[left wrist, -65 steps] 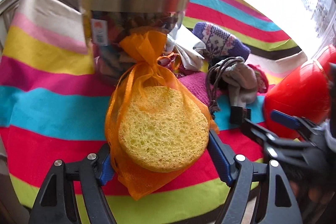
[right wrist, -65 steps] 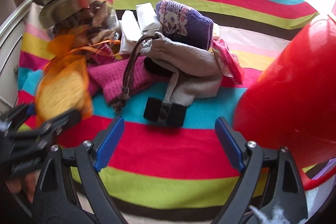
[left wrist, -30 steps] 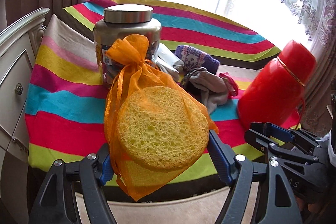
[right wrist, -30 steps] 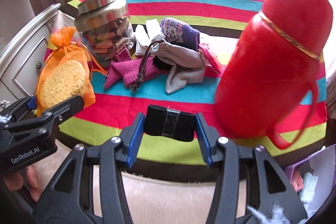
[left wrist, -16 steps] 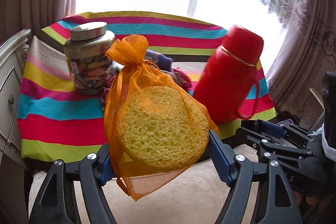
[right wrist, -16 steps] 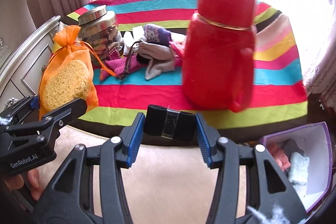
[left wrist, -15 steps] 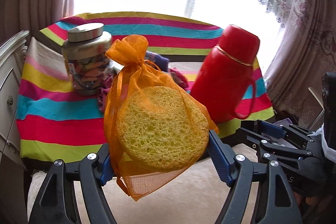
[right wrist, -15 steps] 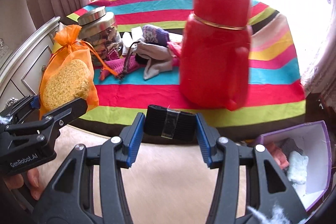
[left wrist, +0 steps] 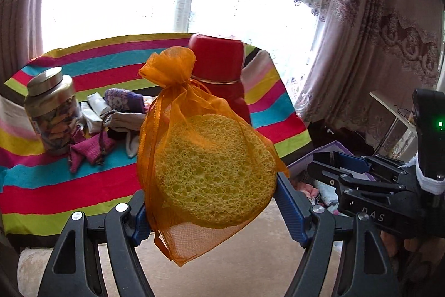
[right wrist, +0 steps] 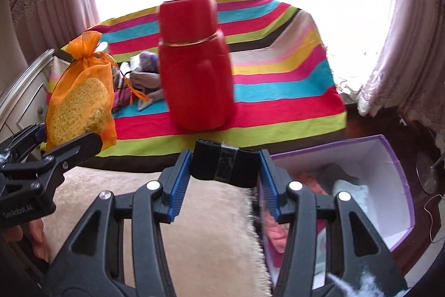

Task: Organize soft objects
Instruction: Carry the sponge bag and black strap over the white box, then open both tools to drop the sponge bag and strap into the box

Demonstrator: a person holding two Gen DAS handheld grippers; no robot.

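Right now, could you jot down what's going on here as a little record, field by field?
Left gripper: closed on an orange mesh bag with a yellow sponge inside
Right gripper: closed on a black folded band
Table: striped cloth, red thermos standing, glass jar, pile of socks and pouches
Floor: purple box standing open, soft items already inside
Position: both grippers off the table, over the carpet

The right hand-held gripper (right wrist: 225,171) clamps a black band (right wrist: 225,166) beside the purple box (right wrist: 400,202).
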